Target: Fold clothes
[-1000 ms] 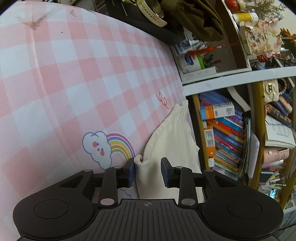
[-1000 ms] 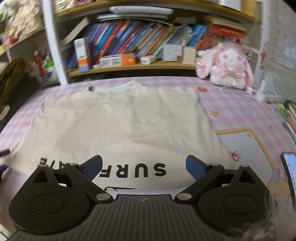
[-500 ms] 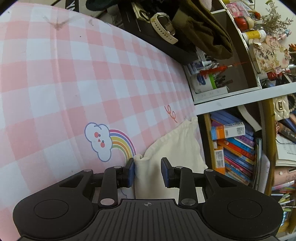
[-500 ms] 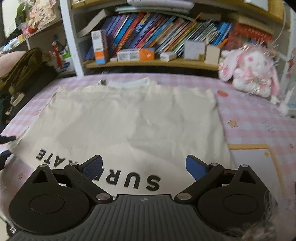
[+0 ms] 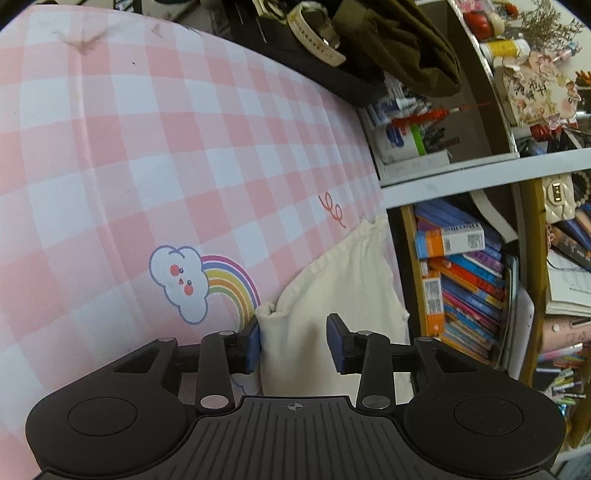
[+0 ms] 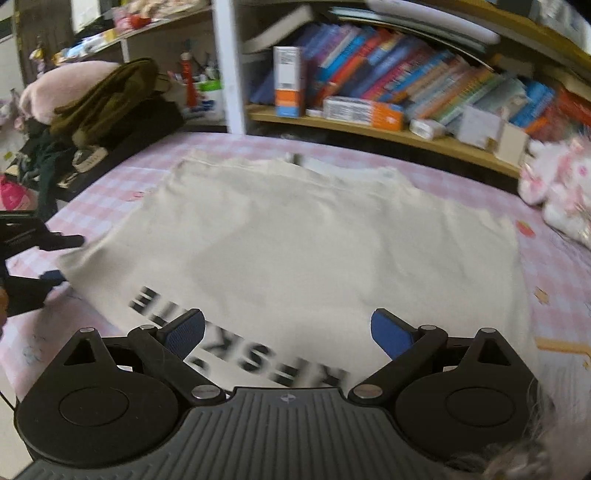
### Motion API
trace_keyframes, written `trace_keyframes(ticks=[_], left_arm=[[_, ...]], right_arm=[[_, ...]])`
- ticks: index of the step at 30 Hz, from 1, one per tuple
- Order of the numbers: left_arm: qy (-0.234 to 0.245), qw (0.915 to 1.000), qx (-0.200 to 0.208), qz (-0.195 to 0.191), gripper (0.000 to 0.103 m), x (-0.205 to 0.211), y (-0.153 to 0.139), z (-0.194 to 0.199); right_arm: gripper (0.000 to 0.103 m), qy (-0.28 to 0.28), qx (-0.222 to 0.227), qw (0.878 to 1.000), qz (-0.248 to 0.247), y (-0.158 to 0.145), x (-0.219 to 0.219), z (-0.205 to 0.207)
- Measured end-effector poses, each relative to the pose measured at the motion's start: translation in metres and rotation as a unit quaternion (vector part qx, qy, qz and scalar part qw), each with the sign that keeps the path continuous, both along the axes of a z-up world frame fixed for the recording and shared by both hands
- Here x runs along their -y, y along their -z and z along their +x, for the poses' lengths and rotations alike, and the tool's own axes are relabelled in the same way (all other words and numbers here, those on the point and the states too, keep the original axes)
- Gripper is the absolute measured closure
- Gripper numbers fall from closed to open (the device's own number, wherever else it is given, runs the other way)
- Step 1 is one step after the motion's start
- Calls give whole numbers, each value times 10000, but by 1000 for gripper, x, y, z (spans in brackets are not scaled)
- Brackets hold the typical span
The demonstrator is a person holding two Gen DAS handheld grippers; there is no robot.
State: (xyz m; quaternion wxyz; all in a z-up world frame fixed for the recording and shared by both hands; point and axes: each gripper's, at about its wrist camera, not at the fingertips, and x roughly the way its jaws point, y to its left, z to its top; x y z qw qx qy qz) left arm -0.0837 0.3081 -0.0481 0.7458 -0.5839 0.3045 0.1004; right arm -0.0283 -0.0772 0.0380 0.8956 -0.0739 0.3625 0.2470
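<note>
A cream T-shirt point(image 6: 295, 240) with black lettering lies spread flat on the pink checked tablecloth point(image 6: 554, 280). My right gripper point(image 6: 288, 332) hovers wide open over the lettered edge nearest me, with nothing between its fingers. My left gripper point(image 5: 295, 343) is at the shirt's left corner. Its jaws stand partly apart around a bunched fold of the cream T-shirt point(image 5: 332, 280), and the cloth touches only the left pad point(image 5: 253, 341). In the right wrist view the left gripper point(image 6: 55, 258) shows at the left edge, straddling that corner.
A bookshelf point(image 6: 369, 92) packed with books runs along the table's far side. A pile of dark and olive clothes point(image 6: 110, 99) sits at the far left, with a watch point(image 5: 317, 29) on it. A pink plush rabbit point(image 6: 554, 184) sits at the far right.
The right gripper has swung left and nearer to the shirt, bringing the left gripper into its view. The left gripper has shifted slightly; its jaw gap looks unchanged.
</note>
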Motion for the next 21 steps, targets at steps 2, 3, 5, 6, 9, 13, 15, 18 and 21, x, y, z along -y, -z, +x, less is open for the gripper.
trace_keyframes(ticks=[2, 3, 5, 6, 9, 13, 15, 18, 21], left_arm=[[203, 9998, -54, -34, 82, -6, 1, 4], [301, 9995, -124, -55, 88, -9, 3, 7], [430, 9987, -186, -223, 95, -16, 9, 10], [521, 9981, -187, -261, 95, -18, 9, 12], [945, 9954, -20, -125, 97, -20, -1, 18], [1721, 9832, 542, 293, 97, -18, -32, 29], [1995, 9768, 651, 415, 97, -15, -39, 34], [2403, 9655, 814, 596, 97, -11, -49, 42], [2637, 9582, 904, 644, 97, -9, -53, 44]], right_arm=[[6, -194, 15, 9998, -15, -3, -24, -4], [6, -311, 26, 9995, -15, -4, -36, -6], [7, -623, 62, 9980, -44, -4, -63, -11], [9, -757, 67, 9970, -113, -4, -79, -12], [10, -1139, 136, 9930, -290, -3, -118, -17], [17, -1515, 346, 9864, -530, -3, -161, -24], [18, -1574, 479, 9846, -591, -4, -177, -25], [28, -1608, 596, 9827, -697, -3, -195, -25], [41, -1587, 574, 9823, -816, 0, -203, -23]])
